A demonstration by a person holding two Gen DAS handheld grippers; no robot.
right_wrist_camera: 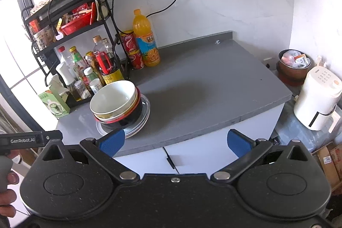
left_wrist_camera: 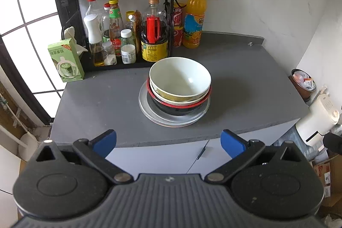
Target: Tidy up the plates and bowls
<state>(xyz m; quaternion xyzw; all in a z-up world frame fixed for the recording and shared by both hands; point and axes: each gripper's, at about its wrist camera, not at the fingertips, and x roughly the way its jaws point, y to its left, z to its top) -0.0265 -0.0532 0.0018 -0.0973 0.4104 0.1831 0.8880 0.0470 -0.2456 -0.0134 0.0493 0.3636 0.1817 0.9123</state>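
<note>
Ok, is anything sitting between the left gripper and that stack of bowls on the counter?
Nothing visible. The open left gripper faces the white ceramic bowl atop the nested stack, with only bare grey countertop between them. The black condiment rack stands behind the stack, out of the path.

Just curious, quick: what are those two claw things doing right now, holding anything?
Left gripper: open, holding nothing.
Right gripper: open, holding nothing.

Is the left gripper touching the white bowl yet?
Apart. The left wrist view shows the left gripper open and short of the counter edge, with bare grey countertop between its fingers and the white bowl.
</note>
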